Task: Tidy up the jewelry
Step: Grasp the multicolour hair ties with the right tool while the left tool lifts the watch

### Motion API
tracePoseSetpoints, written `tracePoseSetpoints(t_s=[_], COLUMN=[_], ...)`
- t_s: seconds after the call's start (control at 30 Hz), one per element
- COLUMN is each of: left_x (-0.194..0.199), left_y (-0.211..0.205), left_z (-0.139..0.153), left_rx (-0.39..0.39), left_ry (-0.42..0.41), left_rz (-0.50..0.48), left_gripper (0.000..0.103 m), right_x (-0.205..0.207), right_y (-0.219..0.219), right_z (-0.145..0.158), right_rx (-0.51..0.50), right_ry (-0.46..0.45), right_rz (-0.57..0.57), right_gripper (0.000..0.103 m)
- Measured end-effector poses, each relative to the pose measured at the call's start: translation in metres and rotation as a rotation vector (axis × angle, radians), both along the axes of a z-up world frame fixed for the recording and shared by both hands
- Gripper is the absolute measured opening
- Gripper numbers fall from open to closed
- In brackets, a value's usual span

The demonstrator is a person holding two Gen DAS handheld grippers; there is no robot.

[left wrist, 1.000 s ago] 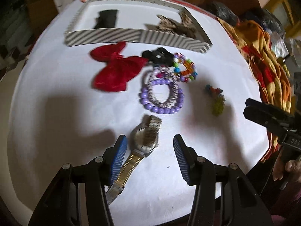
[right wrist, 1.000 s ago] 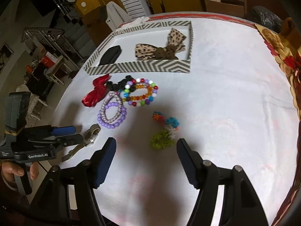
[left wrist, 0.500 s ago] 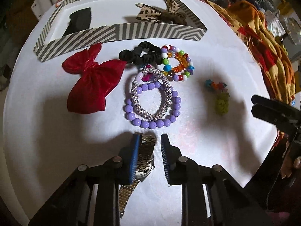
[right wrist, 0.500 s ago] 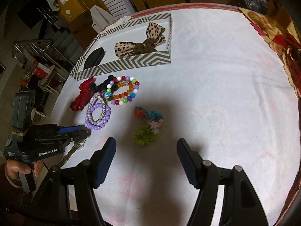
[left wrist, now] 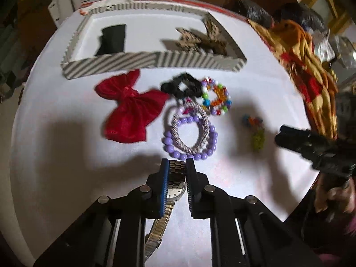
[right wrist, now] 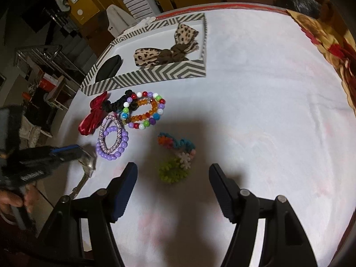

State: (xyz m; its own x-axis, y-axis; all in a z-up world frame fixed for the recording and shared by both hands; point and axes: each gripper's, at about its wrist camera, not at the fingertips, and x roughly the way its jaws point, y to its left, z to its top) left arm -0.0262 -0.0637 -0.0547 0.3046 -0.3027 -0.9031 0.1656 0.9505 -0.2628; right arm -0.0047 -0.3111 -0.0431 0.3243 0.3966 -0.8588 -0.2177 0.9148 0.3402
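My left gripper [left wrist: 176,166] is shut on a silver metal watch [left wrist: 175,183]; its band hangs down between the fingers. The watch [right wrist: 87,163] also shows in the right wrist view, held at the table's left edge. My right gripper [right wrist: 172,178] is open and empty, just short of a green spiky hair tie [right wrist: 172,170]. A striped tray [left wrist: 153,63] at the back holds a leopard bow [right wrist: 169,49] and a black item [left wrist: 112,39]. In front of it lie a red bow [left wrist: 131,109], a black scrunchie [left wrist: 181,86], a multicolour bead bracelet [right wrist: 144,110] and purple bracelets [left wrist: 190,135].
The round table has a white cloth [right wrist: 267,111]. An orange and red patterned cloth [left wrist: 307,71] lies at its right edge. Coloured spiky hair ties [right wrist: 175,142] lie beside the green one. Chairs and shelves stand beyond the table.
My left gripper closed on the watch and has lifted it off the cloth. My right gripper stayed open and moved closer to the green hair tie.
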Motion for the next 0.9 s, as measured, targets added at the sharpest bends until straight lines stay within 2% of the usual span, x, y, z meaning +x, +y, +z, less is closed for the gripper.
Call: tracePoseSetpoints(t_s=[0.13, 0.17, 0.23, 0.3, 0.37, 0.43, 0.47, 0.5, 0.67, 0.77, 0.8, 0.83, 0.9], left_x=[-0.001, -0.001, -0.001, -0.001, 0.0, 0.0, -0.001, -0.001, 0.002, 0.004, 0.004, 0.004, 0.005], left_y=[0.014, 0.015, 0.018, 0.018, 0.017, 0.021, 0.023, 0.025, 0.03, 0.029, 0.03, 0.03, 0.028], left_z=[0.013, 0.015, 0.02, 0.024, 0.024, 0.028, 0.029, 0.033, 0.051, 0.061, 0.063, 0.066, 0.069], left_rx=[-0.016, -0.019, -0.028, -0.031, -0.039, -0.061, -0.068, -0.077, -0.1, -0.105, -0.106, -0.109, -0.108], left_ry=[-0.025, -0.03, -0.038, -0.046, -0.05, -0.053, -0.056, -0.064, -0.106, -0.132, -0.136, -0.141, -0.15], left_rz=[0.034, 0.04, 0.051, 0.059, 0.07, 0.09, 0.097, 0.106, 0.126, 0.131, 0.134, 0.135, 0.135], left_gripper=[0.027, 0.027, 0.027, 0.027, 0.027, 0.027, 0.027, 0.027, 0.027, 0.027, 0.027, 0.027, 0.027], right_x=[0.014, 0.017, 0.022, 0.025, 0.024, 0.021, 0.02, 0.019, 0.017, 0.021, 0.022, 0.024, 0.031], right_y=[0.013, 0.016, 0.021, 0.026, 0.027, 0.025, 0.023, 0.021, 0.015, 0.018, 0.019, 0.02, 0.022], right_z=[-0.009, -0.012, -0.016, -0.02, -0.022, -0.018, -0.015, -0.01, 0.02, 0.026, 0.025, 0.022, 0.012], right_rx=[-0.068, -0.081, -0.096, -0.122, -0.127, -0.089, -0.07, -0.041, 0.014, -0.021, -0.036, -0.042, -0.058], right_ry=[-0.022, -0.022, -0.029, -0.029, -0.034, -0.042, -0.047, -0.054, -0.108, -0.133, -0.14, -0.141, -0.105], right_rz=[0.021, 0.031, 0.059, 0.09, 0.103, 0.103, 0.1, 0.094, 0.093, 0.105, 0.11, 0.116, 0.118], right_gripper=[0.069, 0.066, 0.056, 0.019, 0.017, 0.012, 0.003, 0.001, 0.001, 0.001, 0.004, 0.01, 0.049])
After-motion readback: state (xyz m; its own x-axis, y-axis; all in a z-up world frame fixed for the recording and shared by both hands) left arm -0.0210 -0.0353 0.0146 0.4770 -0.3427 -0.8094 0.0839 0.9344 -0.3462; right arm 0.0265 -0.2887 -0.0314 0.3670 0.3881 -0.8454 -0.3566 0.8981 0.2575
